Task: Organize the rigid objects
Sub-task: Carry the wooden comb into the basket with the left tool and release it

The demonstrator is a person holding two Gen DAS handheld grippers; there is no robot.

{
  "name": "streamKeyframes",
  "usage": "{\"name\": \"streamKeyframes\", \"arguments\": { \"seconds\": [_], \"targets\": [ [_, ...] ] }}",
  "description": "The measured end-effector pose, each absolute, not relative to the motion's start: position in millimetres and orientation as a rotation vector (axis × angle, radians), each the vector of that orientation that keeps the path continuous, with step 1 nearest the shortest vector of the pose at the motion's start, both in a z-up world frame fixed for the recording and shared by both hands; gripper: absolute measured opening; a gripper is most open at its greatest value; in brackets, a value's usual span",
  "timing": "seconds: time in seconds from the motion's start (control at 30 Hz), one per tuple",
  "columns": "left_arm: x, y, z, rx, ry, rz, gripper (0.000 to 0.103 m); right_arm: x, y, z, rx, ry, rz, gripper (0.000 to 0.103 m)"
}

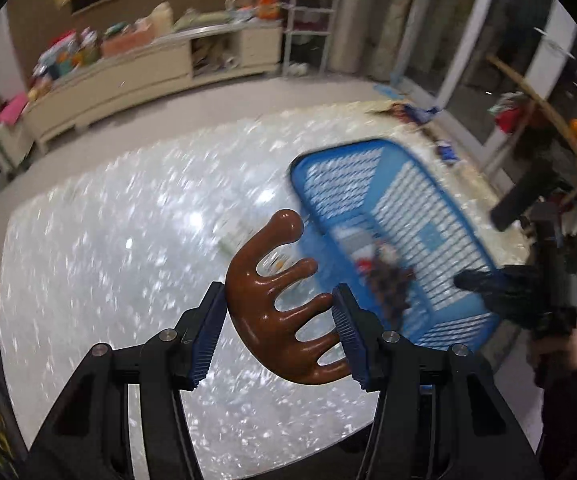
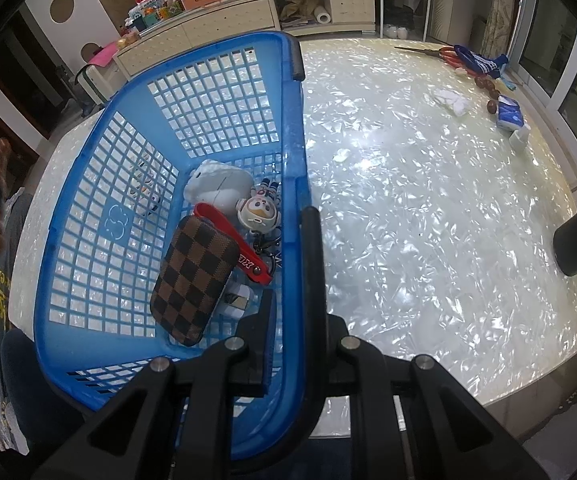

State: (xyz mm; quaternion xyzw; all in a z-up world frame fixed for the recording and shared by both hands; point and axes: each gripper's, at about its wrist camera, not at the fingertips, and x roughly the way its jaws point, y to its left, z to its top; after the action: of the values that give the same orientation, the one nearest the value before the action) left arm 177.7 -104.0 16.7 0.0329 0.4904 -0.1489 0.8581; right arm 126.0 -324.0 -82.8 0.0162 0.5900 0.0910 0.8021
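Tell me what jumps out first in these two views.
The left gripper holds a glossy brown wooden comb above the pearly table. The right gripper is clamped on the rim of a blue basket holding a checkered pouch and a small astronaut figure.

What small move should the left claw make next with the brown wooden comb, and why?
Probably carry the brown wooden comb across over the blue basket before letting go. The left claw grips the comb above bare table, the basket lies off to its side, and the right claw is clamped on the basket's rim, steadying it.
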Motion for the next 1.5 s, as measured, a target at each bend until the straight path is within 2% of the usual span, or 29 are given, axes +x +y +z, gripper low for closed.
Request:
{"name": "streamKeyframes", "arguments": {
  "seconds": [0.1,0.27,0.77,1.07,1.5],
  "targets": [
    [177,-124,36,0.112,0.984,-0.381,0.058,126,-324,-83,0.038,1.263,0.196,0.014],
    [178,-166,34,0.216,0.964,-0.476,0.058,125,-325,-83,0.044,1.261,0.199,0.014],
    [214,-253,-62,0.368,1.078,-0.646,0.058,125,-332,-84,0.061,1.260,0.214,0.014],
    [234,-272,-103,0.376,1.185,-0.643,0.058,125,-337,-82,0.062,1.251,0.213,0.013],
    [251,-270,-115,0.369,1.267,-0.601,0.061,124,-338,-82,0.059,1.250,0.216,0.013]
  ]
}}
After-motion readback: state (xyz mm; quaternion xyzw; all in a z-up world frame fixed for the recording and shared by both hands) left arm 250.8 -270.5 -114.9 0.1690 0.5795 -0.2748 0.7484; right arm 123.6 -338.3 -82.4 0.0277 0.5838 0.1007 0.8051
